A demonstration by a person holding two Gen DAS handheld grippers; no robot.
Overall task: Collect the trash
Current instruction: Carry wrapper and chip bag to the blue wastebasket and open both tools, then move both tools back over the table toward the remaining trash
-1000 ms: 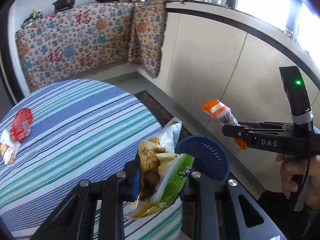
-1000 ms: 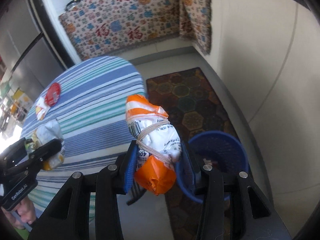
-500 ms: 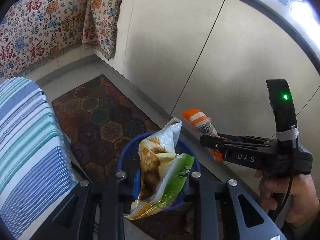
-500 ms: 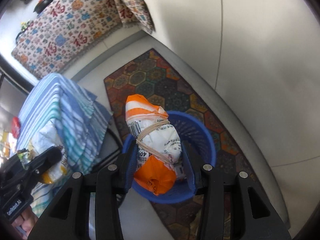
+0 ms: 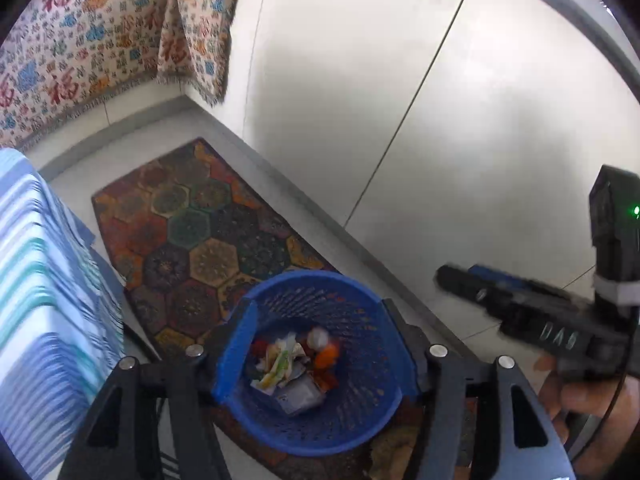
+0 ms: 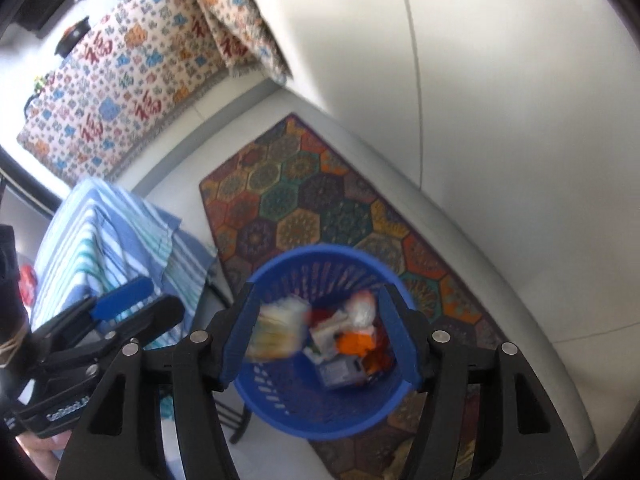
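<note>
Both grippers are hanging over the blue basket (image 5: pixel 352 420), pointing steeply down at it. Left gripper (image 5: pixel 320 356): jaws have just been opening, now standing apart with nothing between them, blue pads framing the basket mouth from above. Right gripper (image 6: pixel 324 344): jaws likewise just been opening, released and empty; in the left wrist view it is showing at the right edge (image 5: pixel 460 280), blurred, with a hand (image 5: pixel 592 412) gripping its handle and a green light glowing on its body. The left gripper is showing in the right wrist view at lower left (image 6: pixel 148 304), one blue pad visible, jaws parted. The trash is sitting inside the basket: the green-and-yellow snack wrapper (image 5: pixel 280 364) is lying crumpled among other scraps on the basket floor, and the orange-and-white bag (image 5: pixel 326 354) is lying just beside it, toward the right. In the right wrist view the snack wrapper (image 6: pixel 276 332) is appearing as a pale blur within the basket's left half, whether falling or settled I cannot tell; the orange-and-white bag (image 6: pixel 360 332) is sitting to its right. The basket is standing on a patterned hexagon rug (image 5: pixel 200 236) on the floor, near the white wall (image 5: pixel 400 100). The tabletop with a blue-striped cloth (image 5: pixel 48 304) is standing just left of the basket. A patterned fabric (image 5: pixel 100 32) is hanging in the far corner.
</note>
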